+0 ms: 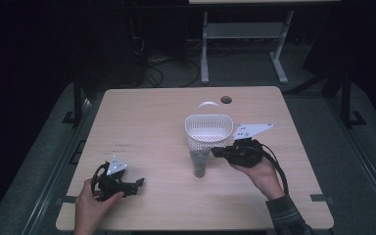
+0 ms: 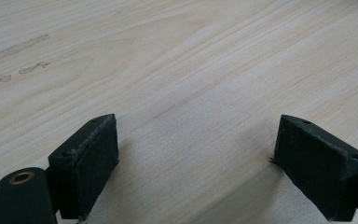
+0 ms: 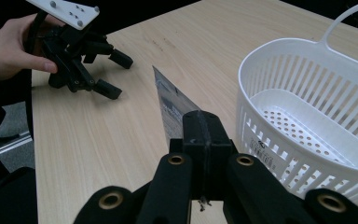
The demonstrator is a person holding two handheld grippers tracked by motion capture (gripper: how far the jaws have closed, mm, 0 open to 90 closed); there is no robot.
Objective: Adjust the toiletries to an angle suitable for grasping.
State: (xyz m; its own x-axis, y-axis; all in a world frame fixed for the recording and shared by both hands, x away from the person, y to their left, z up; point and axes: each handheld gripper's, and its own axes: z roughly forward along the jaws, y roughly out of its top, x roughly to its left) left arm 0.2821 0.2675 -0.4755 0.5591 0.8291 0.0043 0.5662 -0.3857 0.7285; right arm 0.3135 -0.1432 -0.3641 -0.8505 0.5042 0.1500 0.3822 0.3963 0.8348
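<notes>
**Right claw pinched a pouch beside the basket**

The right claw was clamped on a grey, flat foil pouch, held upright at 6 o'clock of the white slotted plastic basket. The left claw, spread wide, rested on the pale wooden tabletop at 8 o'clock.

Both grippers are black. The left gripper has blocky jaws with worn pad edges and a brass rivet beside one. The right gripper shows brass rivets behind its jaws, a grey plate with screws on top, a black cable, and a plaid sleeve behind.
</notes>
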